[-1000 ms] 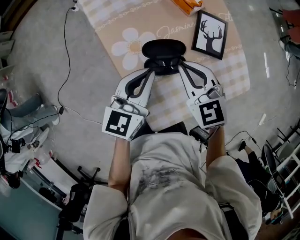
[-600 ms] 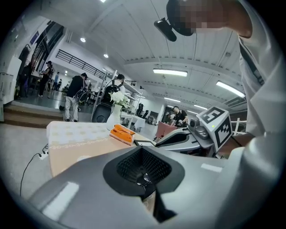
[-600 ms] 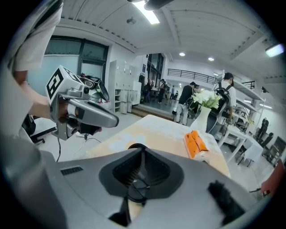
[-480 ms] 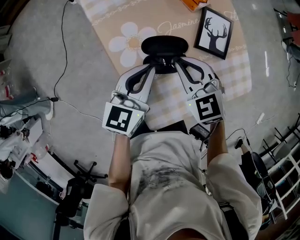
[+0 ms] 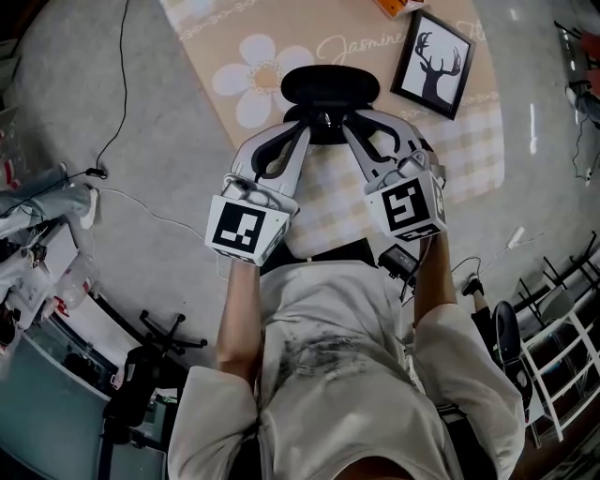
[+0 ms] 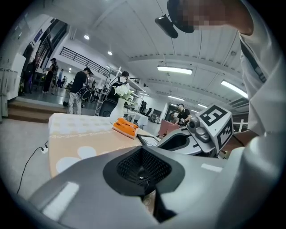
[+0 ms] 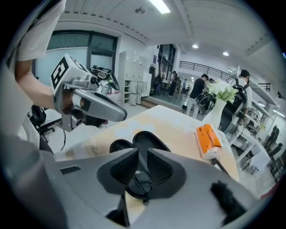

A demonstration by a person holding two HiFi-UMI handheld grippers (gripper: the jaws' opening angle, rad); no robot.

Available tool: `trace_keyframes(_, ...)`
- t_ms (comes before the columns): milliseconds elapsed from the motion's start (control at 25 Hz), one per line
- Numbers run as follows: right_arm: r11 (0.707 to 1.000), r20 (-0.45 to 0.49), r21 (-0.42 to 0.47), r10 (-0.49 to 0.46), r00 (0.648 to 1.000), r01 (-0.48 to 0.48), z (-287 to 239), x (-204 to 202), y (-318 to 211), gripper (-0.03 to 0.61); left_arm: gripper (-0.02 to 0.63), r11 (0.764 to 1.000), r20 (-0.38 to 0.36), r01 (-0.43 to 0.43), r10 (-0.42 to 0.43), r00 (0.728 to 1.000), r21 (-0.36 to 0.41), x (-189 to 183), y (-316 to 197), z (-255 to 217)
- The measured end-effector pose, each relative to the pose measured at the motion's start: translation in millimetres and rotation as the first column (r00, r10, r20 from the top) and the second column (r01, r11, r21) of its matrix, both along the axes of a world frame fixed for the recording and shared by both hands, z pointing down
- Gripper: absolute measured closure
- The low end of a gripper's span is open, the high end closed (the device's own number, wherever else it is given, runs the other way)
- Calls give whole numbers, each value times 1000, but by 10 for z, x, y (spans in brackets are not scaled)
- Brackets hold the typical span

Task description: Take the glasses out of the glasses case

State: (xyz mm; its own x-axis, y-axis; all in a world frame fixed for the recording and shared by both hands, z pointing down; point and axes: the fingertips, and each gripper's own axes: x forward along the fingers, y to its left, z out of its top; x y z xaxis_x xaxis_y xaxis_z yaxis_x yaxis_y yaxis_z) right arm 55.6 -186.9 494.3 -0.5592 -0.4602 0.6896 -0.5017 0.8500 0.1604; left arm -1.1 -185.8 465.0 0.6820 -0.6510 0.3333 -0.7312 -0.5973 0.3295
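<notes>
One lens of glasses [image 7: 140, 181], between right gripper [image 7: 142, 162] fingers [image 7: 124, 167] — hidden from head view

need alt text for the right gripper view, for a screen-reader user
The right gripper has its jaws closed down on the dark-lensed glasses, just in front of the open black glasses case on a beige mat. The left gripper reaches in from the left; an orange box lies at right.

A beige checked mat [image 5: 281, 37] with a white daisy print [image 5: 248, 80] lies on a grey surface [image 5: 169, 159]; a framed deer silhouette [image 5: 433, 64] rests on it; an orange box [image 5: 398, 6] sits farther off; a thin cable [image 5: 120, 103] trails beside.
</notes>
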Motion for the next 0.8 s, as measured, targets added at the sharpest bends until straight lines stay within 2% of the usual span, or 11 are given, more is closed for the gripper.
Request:
trace_keyframes(320,997,-35,-40,-66,997,64,176,-27,60,506,606,1000,-8,-6,6,1000,11,55,26,108)
trace_keyframes(800,987,-84,-83,-146,986,139,432,-70,143,503,606,1000,-1,5,-5,1000,-26,88,75,292)
